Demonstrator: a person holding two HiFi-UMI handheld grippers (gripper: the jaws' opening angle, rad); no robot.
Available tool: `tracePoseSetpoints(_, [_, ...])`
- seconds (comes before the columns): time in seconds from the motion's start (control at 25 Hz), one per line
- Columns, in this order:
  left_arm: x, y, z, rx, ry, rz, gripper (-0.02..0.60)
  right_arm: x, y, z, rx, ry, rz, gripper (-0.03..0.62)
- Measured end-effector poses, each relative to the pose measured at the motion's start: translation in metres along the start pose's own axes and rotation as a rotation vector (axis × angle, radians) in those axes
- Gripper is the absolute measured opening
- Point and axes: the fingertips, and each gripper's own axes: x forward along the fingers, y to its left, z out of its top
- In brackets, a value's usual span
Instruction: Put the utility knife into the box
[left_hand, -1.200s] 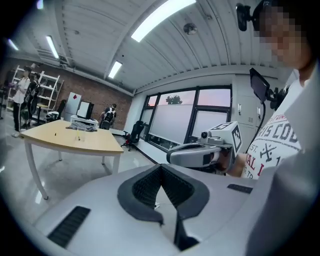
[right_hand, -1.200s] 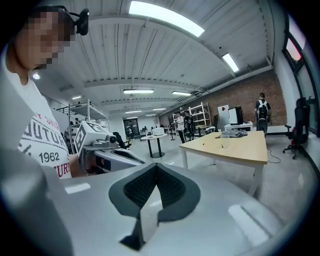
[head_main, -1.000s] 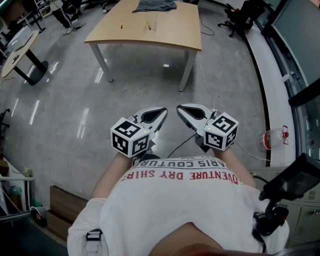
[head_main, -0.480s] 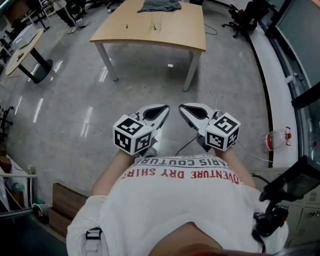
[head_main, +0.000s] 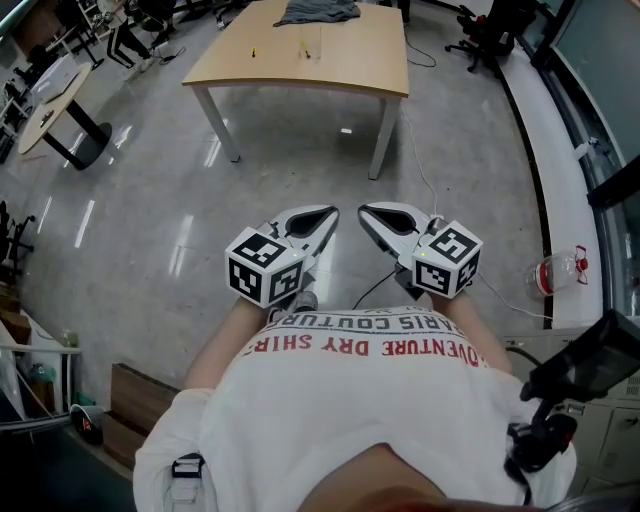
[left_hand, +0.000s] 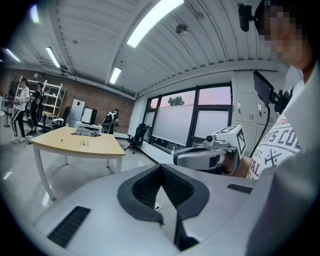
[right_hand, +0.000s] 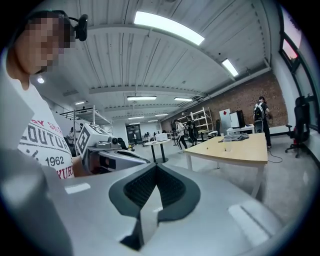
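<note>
Both grippers are held close to the person's chest, above the grey floor. My left gripper (head_main: 328, 214) and my right gripper (head_main: 366, 213) point forward, side by side, jaws closed with nothing between them. A wooden table (head_main: 350, 70) stands well ahead. On it lie a grey cloth (head_main: 318, 11), a small yellow item (head_main: 253, 50) and a small clear object (head_main: 308, 45), too small to identify. The left gripper view shows its own closed jaws (left_hand: 161, 168), the right gripper (left_hand: 210, 154) and the table (left_hand: 95, 147). The right gripper view shows the same table (right_hand: 240, 149). No utility knife or box can be made out.
A round table (head_main: 50, 90) stands at the far left and office chairs (head_main: 480, 35) at the far right. A cable (head_main: 420, 170) runs over the floor. A clear bottle with red parts (head_main: 555, 272) lies by the right wall. A wooden crate (head_main: 135, 405) sits lower left.
The view has crept forward and turned a little, so the table sits slightly lower and to the right in the picture. Both grippers keep their pose, closed.
</note>
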Motion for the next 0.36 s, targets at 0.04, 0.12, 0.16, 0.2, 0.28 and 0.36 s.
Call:
tracePoseSetpoints(0.04, [-0.001, -0.004, 0.000, 0.004, -0.001, 0.000, 0.003, -0.004, 0.002, 0.000, -0.003, -0.002, -0.001, 0.002])
tracePoseSetpoints(0.12, [-0.002, -0.012, 0.000, 0.008, -0.002, 0.000, 0.002, -0.010, 0.006, 0.000, -0.011, -0.003, -0.004, 0.002])
tracePoseSetpoints(0.16, [-0.002, -0.015, 0.000, 0.009, -0.002, -0.001, 0.003, -0.013, 0.007, 0.000, -0.014, -0.003, -0.005, 0.002])
tracePoseSetpoints(0.2, [-0.002, -0.018, 0.000, 0.010, -0.002, -0.001, 0.002, -0.017, 0.008, 0.000, -0.016, -0.004, -0.006, 0.002])
tracePoseSetpoints(0.28, [-0.003, -0.025, 0.001, 0.012, -0.002, -0.001, 0.002, -0.023, 0.010, 0.001, -0.017, -0.006, -0.006, 0.002])
tracePoseSetpoints(0.36, [-0.003, -0.033, 0.001, 0.015, -0.001, -0.002, 0.002, -0.029, 0.013, 0.002, -0.018, -0.008, -0.005, 0.002])
